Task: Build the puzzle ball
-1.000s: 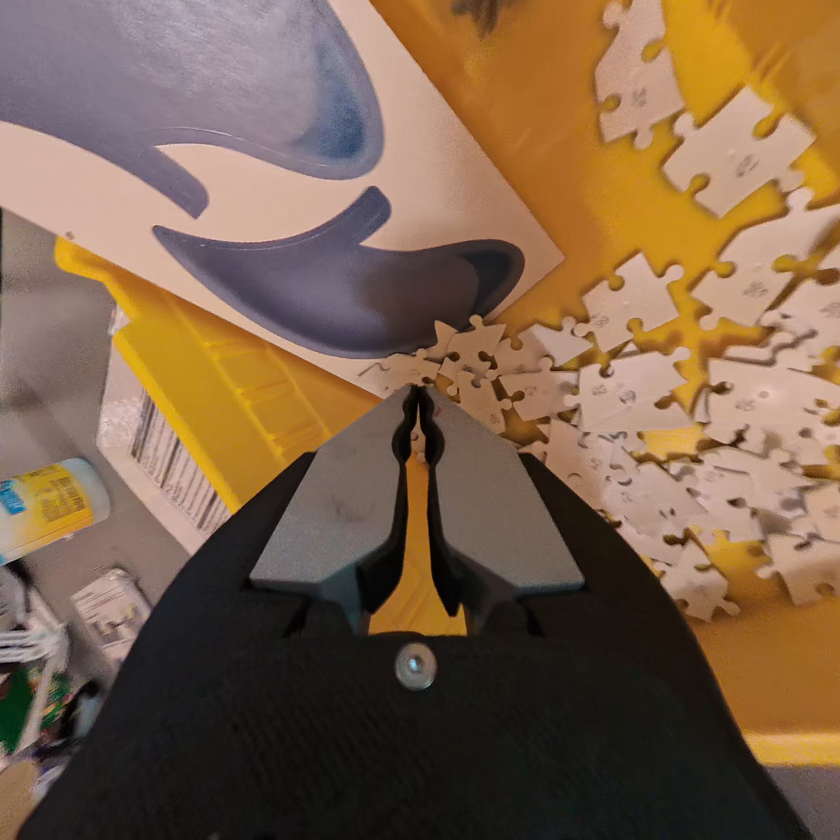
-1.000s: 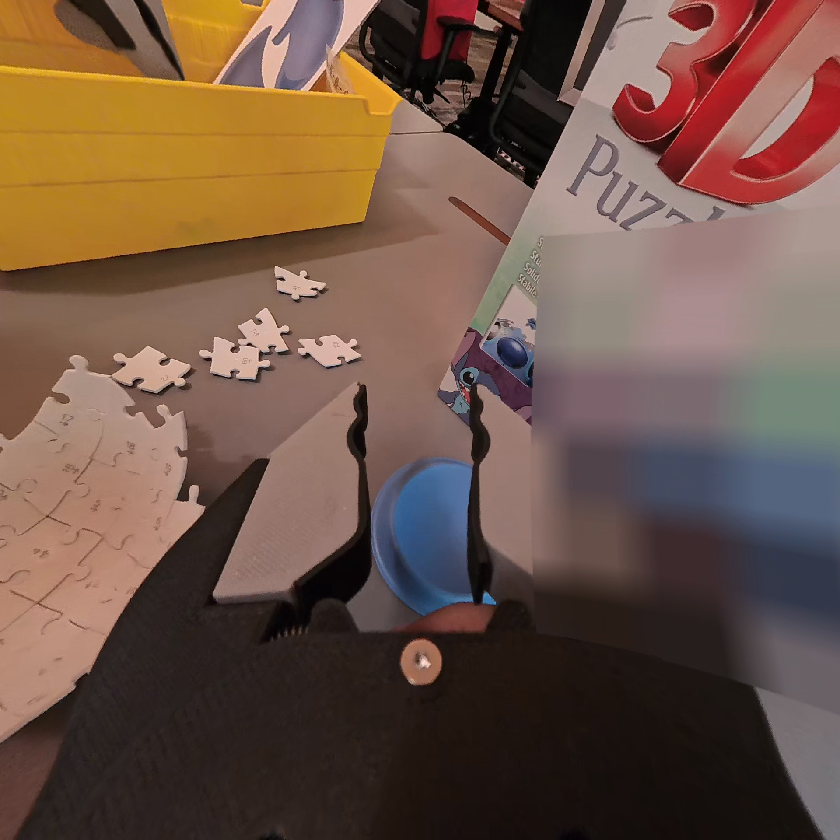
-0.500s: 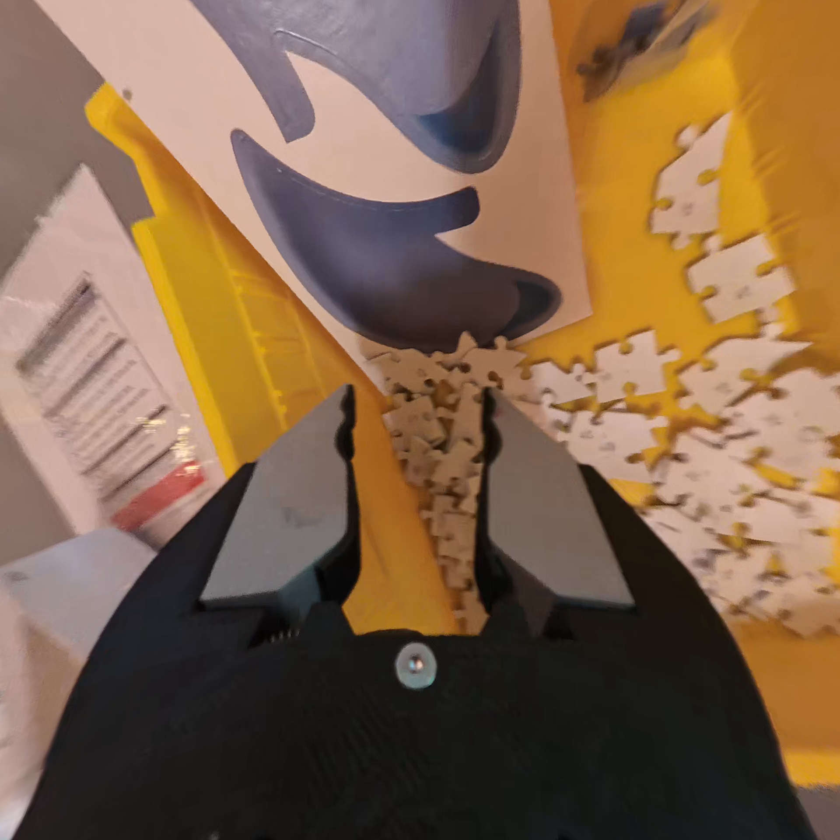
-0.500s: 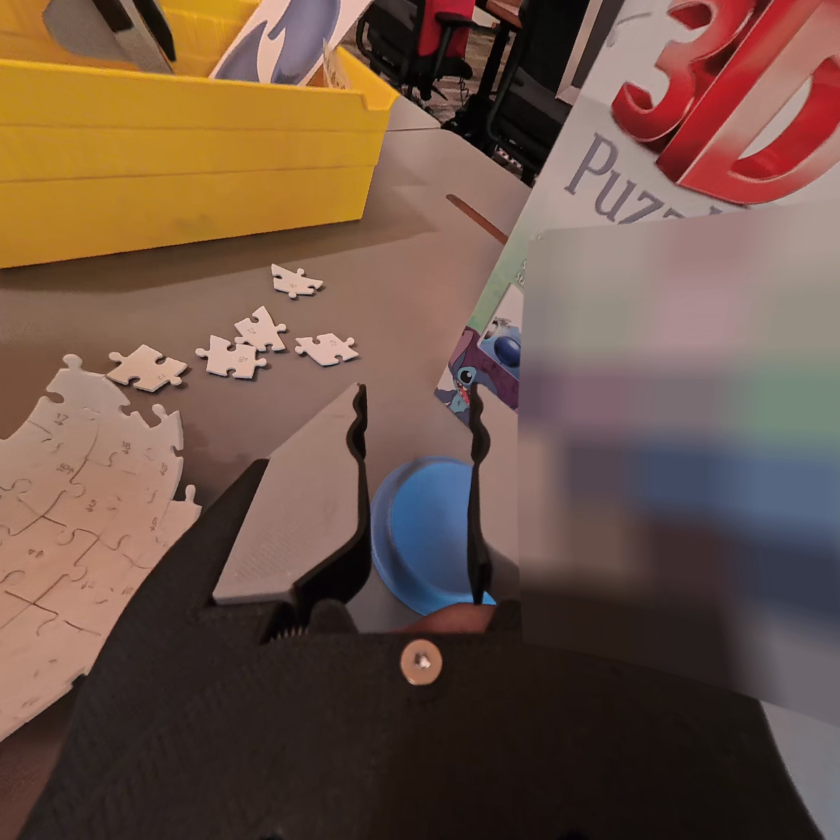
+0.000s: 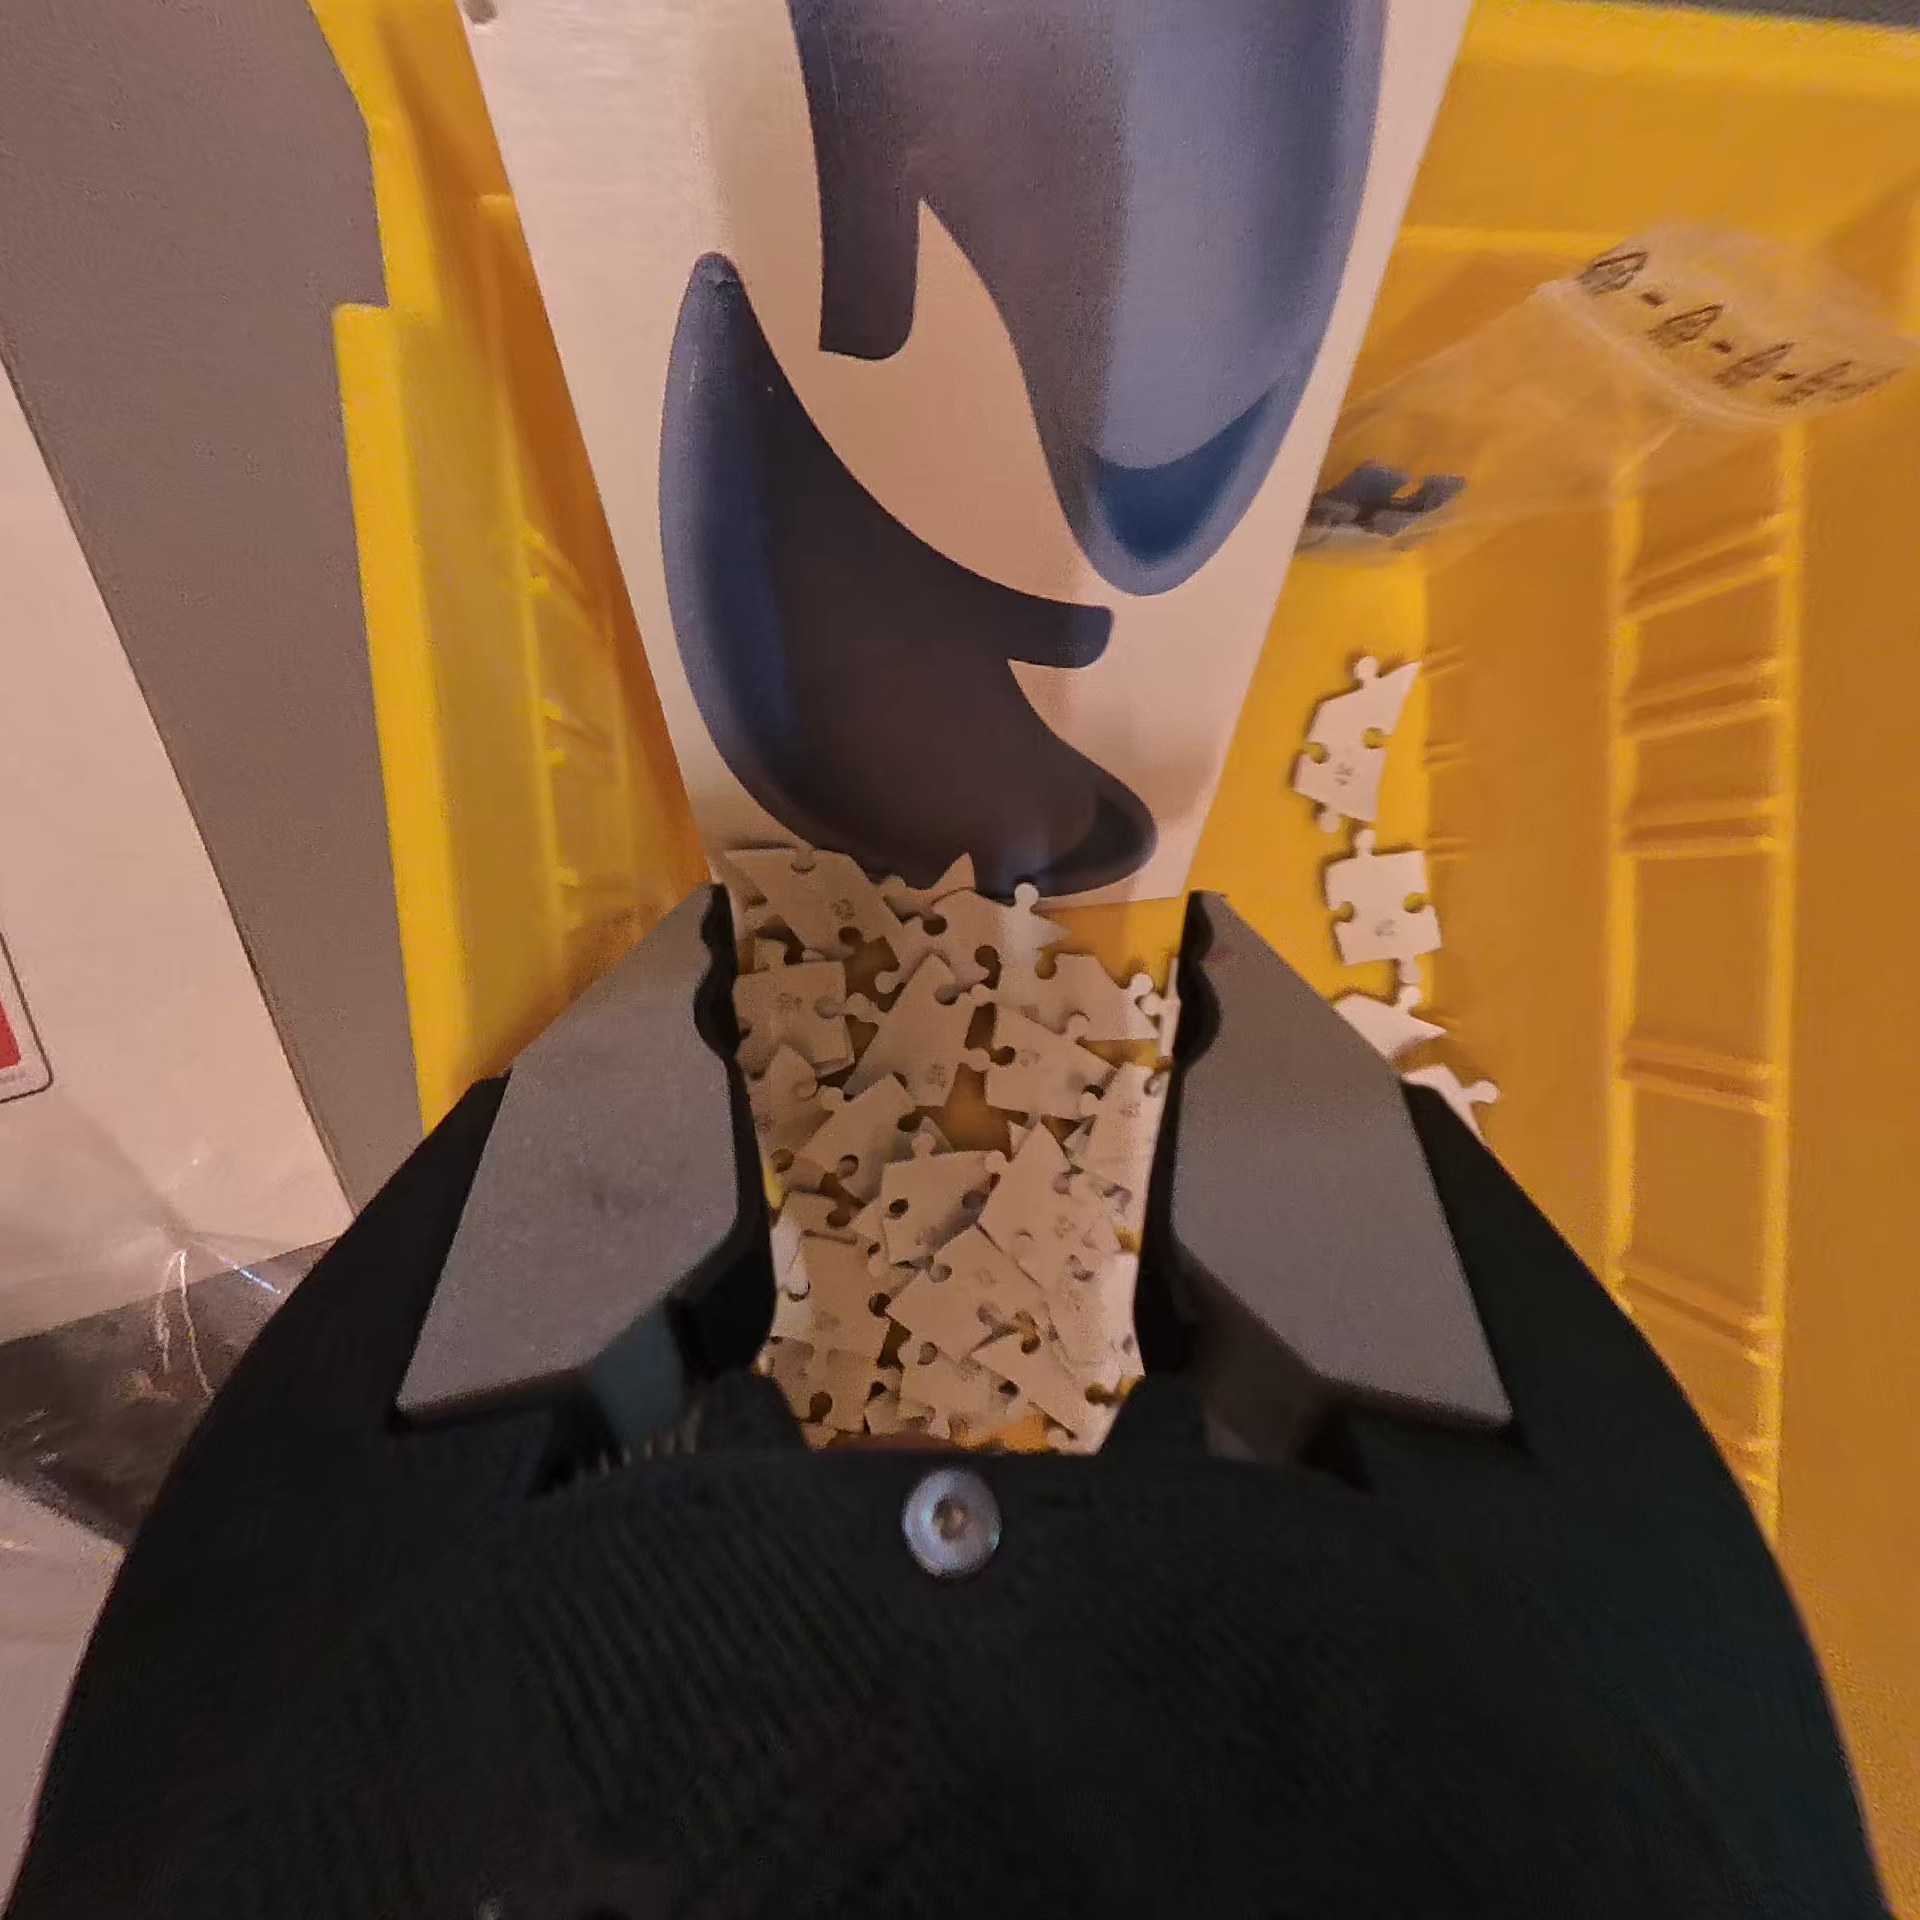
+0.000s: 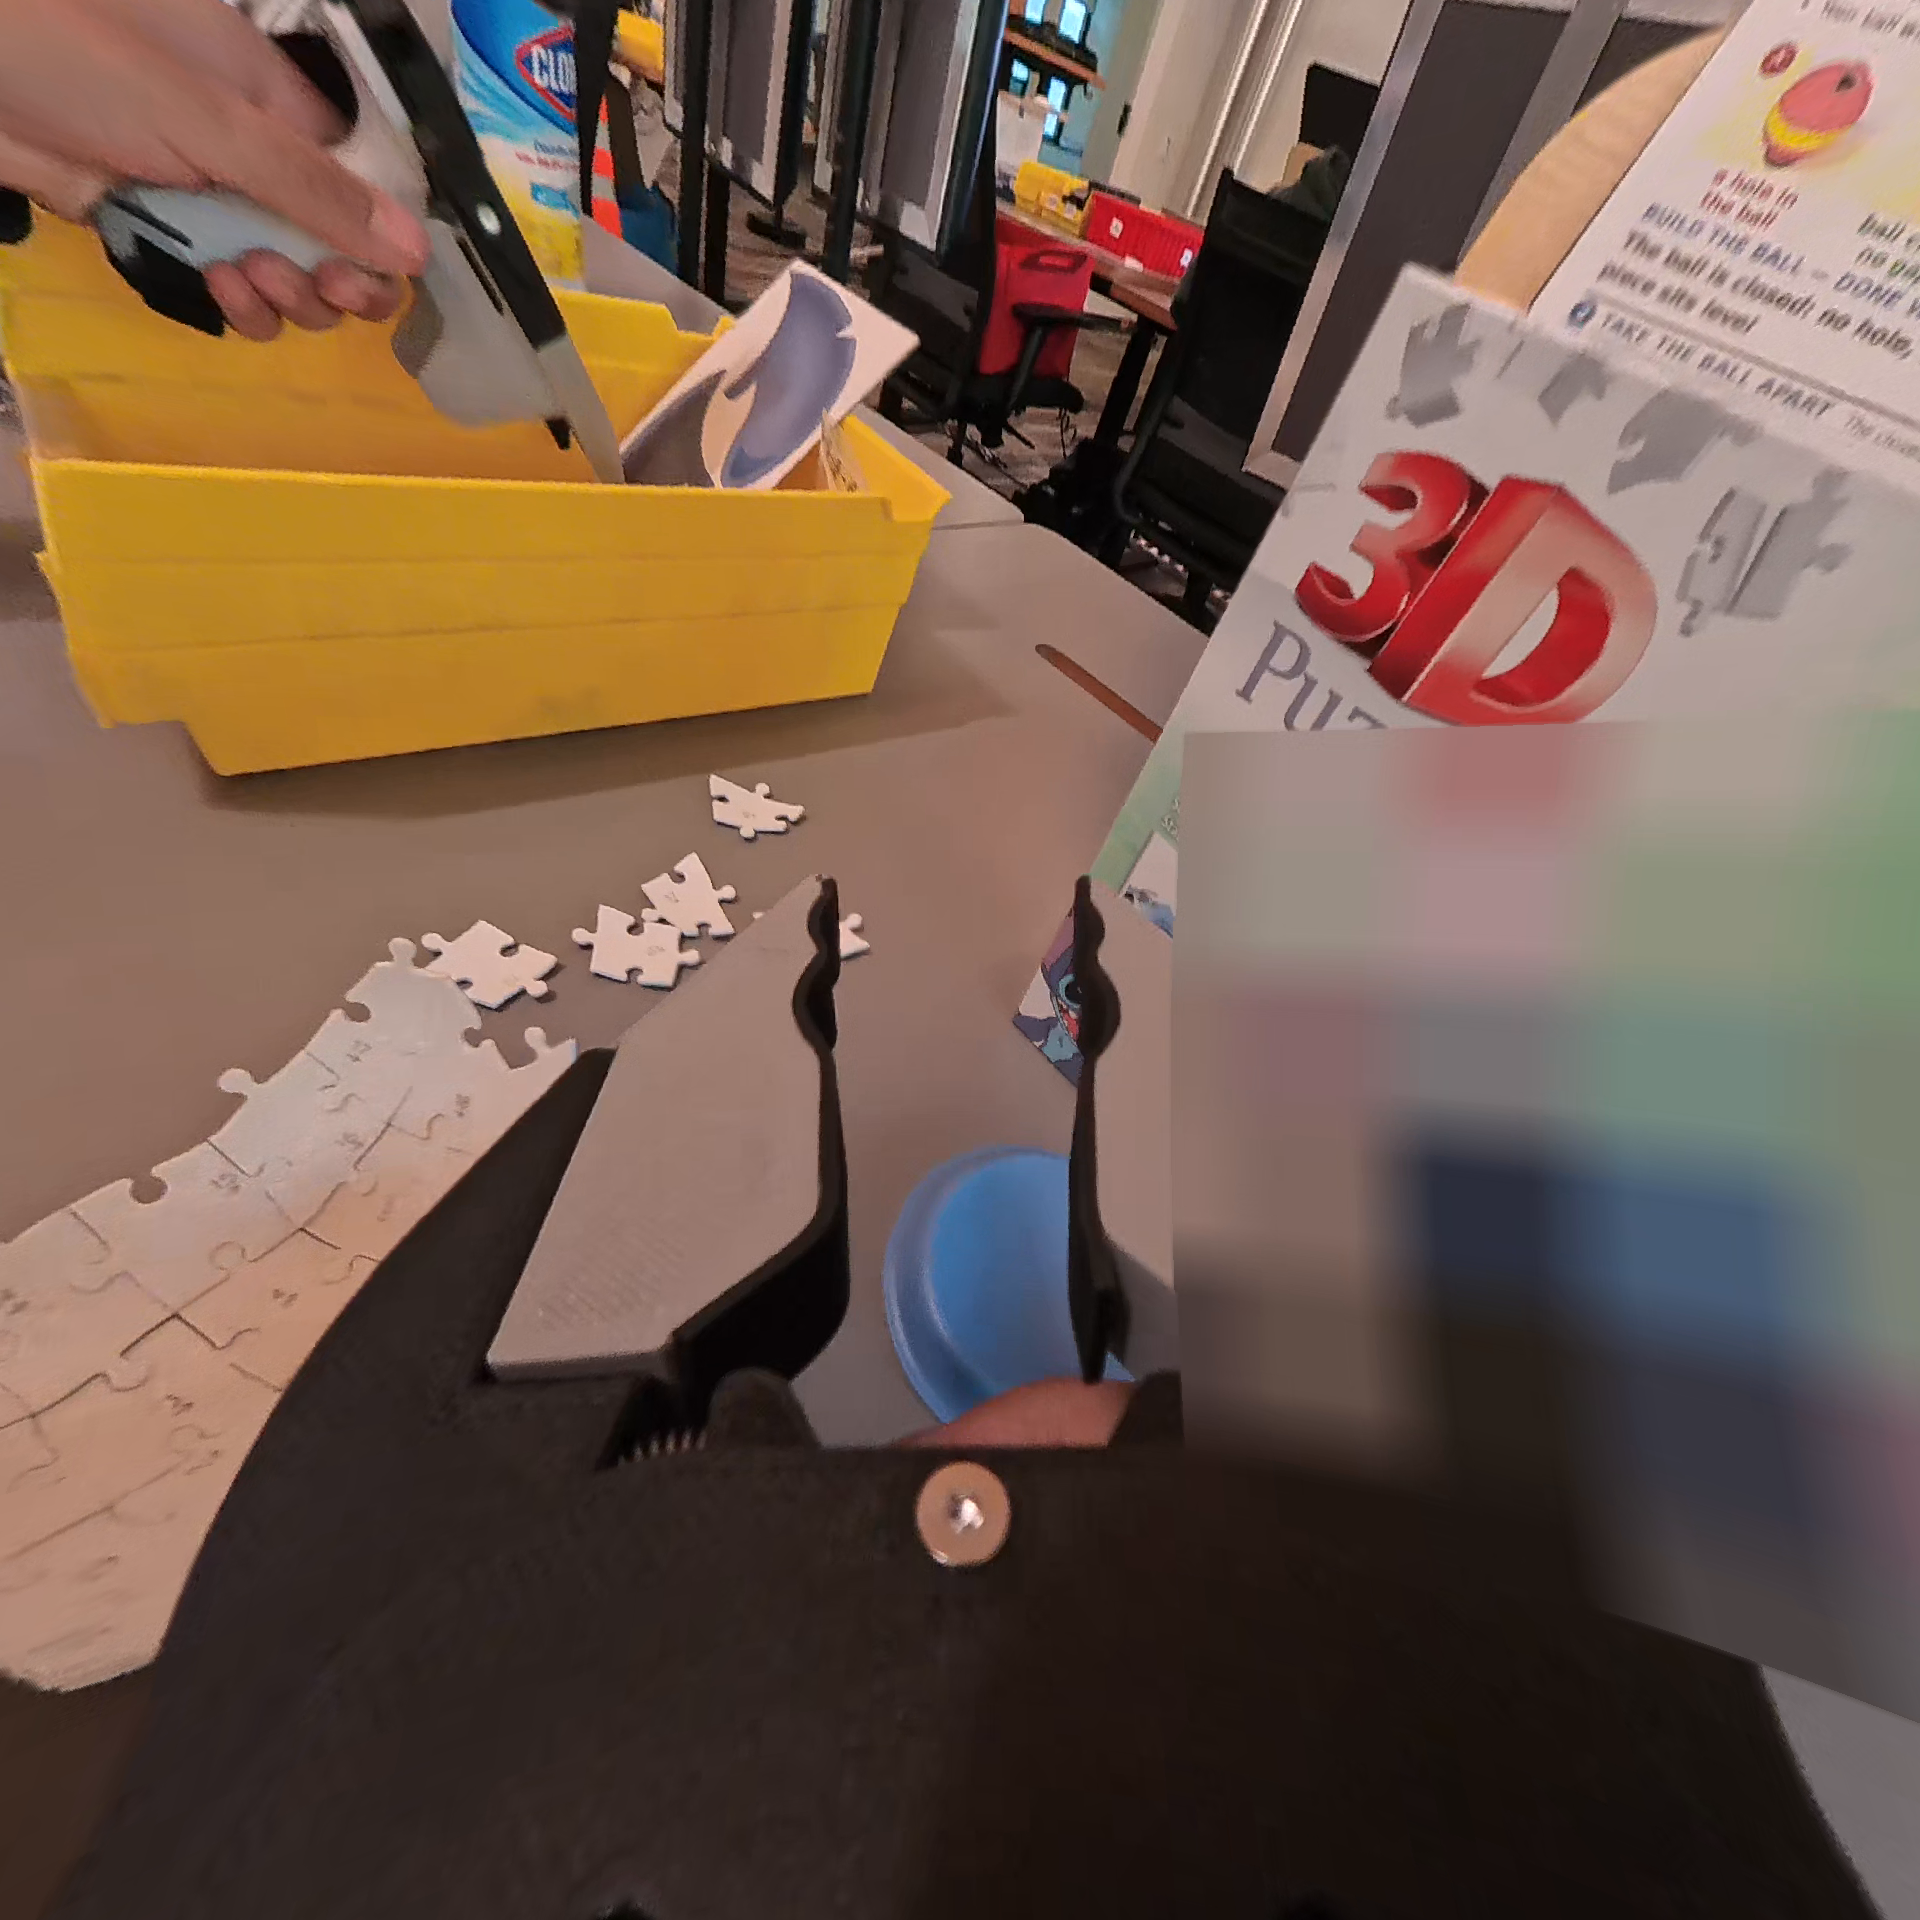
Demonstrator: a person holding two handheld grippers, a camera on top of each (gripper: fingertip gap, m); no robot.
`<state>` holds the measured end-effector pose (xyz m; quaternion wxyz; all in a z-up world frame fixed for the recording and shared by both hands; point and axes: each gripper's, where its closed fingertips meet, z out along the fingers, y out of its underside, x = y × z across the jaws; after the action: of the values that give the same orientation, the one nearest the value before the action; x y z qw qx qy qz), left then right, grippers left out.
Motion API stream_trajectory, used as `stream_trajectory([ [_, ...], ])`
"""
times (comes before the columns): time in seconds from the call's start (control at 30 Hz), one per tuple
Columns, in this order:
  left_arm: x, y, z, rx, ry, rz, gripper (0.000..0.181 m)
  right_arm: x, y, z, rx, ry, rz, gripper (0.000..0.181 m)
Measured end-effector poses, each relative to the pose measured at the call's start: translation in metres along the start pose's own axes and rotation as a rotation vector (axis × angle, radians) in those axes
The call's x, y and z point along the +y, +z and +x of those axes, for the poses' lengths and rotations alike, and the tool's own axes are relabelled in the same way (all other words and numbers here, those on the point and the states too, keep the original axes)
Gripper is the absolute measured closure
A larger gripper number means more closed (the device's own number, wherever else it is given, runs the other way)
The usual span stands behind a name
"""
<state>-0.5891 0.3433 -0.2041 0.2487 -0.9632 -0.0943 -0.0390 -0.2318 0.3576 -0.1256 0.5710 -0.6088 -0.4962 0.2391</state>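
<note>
My left gripper [image 5: 951, 940], a black printed body with two grey wedge-shaped fingers [image 5: 613, 1122], points steeply downward with its jaws spread wide and nothing between them. From the other side I can see my bare hand [image 6: 197, 156] wrapped around its pale handle, fingers curled underneath, the tool angled down and to the right. My right gripper [image 6: 951, 904], the same black and grey build, is held low and nearly level, its jaws parted and empty; the right-hand finger shows only its thin dark edge.
</note>
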Motion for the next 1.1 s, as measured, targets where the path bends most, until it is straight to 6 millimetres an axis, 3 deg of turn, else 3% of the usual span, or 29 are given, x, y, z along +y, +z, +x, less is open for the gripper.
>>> stream_trajectory([
  [0.03, 0.001, 0.002, -0.001, -0.017, -0.002, -0.011, 0.097, -0.003, -0.002, -0.001, -0.001, 0.000, 0.012, 0.139],
  [0.27, 0.010, 0.027, -0.004, -0.032, -0.049, -0.069, 0.100, -0.017, -0.012, 0.000, -0.004, 0.015, 0.070, 0.140],
  [0.33, 0.011, 0.027, 0.002, 0.016, -0.066, -0.081, 0.097, -0.018, -0.013, 0.000, -0.002, 0.019, 0.076, 0.140],
  [0.43, 0.018, 0.025, 0.019, 0.114, -0.056, -0.115, 0.118, -0.019, -0.014, 0.002, 0.002, 0.021, 0.080, 0.140],
  [0.5, 0.027, 0.023, 0.029, 0.168, -0.043, -0.155, 0.118, -0.019, -0.014, 0.002, 0.003, 0.021, 0.081, 0.140],
  [0.6, 0.028, 0.021, 0.021, 0.128, -0.007, -0.153, 0.118, -0.017, -0.013, 0.002, 0.001, 0.021, 0.073, 0.140],
  [0.77, 0.023, 0.012, 0.014, 0.109, 0.105, -0.148, 0.134, -0.012, -0.009, 0.001, -0.001, 0.016, 0.052, 0.140],
  [0.9, 0.039, 0.022, 0.003, 0.037, 0.172, -0.258, 0.132, -0.010, -0.007, 0.001, -0.002, 0.015, 0.044, 0.140],
  [1.0, 0.038, 0.024, 0.001, 0.010, 0.189, -0.264, 0.138, -0.010, -0.007, 0.002, -0.001, 0.018, 0.043, 0.140],
  [1.1, 0.038, 0.026, 0.000, 0.001, 0.221, -0.270, 0.155, -0.010, -0.007, 0.002, -0.001, 0.019, 0.043, 0.141],
])
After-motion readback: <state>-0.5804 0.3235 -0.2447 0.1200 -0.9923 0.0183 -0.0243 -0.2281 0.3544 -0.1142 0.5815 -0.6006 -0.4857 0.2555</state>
